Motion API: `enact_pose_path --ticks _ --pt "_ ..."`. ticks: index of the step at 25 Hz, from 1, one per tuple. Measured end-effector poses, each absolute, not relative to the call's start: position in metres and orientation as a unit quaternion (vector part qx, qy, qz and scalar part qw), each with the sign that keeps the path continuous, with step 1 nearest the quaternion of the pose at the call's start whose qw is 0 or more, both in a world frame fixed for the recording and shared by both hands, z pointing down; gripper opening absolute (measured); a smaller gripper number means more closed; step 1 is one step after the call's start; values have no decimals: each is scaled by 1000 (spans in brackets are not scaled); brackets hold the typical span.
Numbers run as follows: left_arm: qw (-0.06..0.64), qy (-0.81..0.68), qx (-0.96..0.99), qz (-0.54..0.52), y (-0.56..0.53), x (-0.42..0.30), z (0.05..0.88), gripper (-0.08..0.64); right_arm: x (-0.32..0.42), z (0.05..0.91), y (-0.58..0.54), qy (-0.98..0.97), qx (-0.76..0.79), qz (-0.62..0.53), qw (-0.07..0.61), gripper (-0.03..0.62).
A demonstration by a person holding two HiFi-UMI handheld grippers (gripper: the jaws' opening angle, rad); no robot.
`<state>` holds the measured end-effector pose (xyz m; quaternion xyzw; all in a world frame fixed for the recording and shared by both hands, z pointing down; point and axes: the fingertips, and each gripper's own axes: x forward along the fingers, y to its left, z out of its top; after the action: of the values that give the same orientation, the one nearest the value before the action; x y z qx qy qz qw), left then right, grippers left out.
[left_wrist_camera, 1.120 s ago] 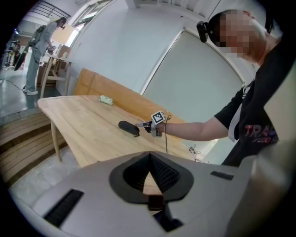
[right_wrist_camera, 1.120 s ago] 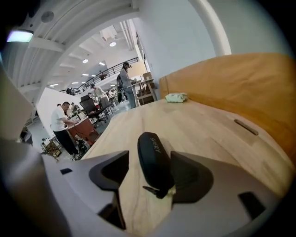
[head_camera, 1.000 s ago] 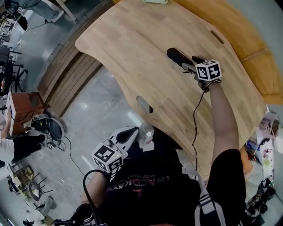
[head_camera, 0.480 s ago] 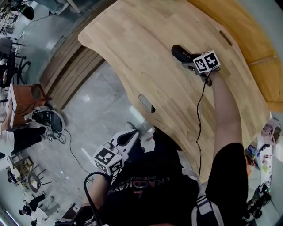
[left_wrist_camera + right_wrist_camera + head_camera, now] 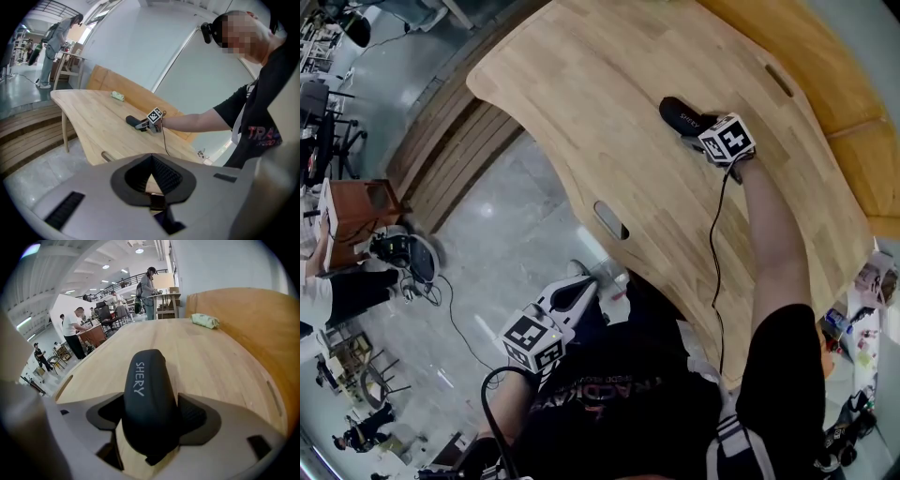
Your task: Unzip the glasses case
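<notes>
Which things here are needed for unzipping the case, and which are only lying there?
For the job:
- glasses case
- right gripper, jaws just opening, case between them
- left gripper, shut, idle

Lying about:
- green packet on the table

My right gripper [image 5: 701,131] sits in the upper right of the frame on the wooden table [image 5: 581,84], at the lower-right end of the black glasses case [image 5: 679,113]. Its jaws have just been opening, with that end of the case between them. My left gripper [image 5: 578,286] hangs at lower centre, below the table's edge, over the grey floor [image 5: 487,216], jaws together.
</notes>
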<state>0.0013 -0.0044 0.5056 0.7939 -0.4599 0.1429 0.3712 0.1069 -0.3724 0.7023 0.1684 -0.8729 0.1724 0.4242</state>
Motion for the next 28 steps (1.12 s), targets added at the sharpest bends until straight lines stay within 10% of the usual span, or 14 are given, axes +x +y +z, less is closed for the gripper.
enact_pose_path --ticks 28 --pt "218 -326 913 110 -81 -35 431 49 95 466 -156 -945 -31 77 318 356"
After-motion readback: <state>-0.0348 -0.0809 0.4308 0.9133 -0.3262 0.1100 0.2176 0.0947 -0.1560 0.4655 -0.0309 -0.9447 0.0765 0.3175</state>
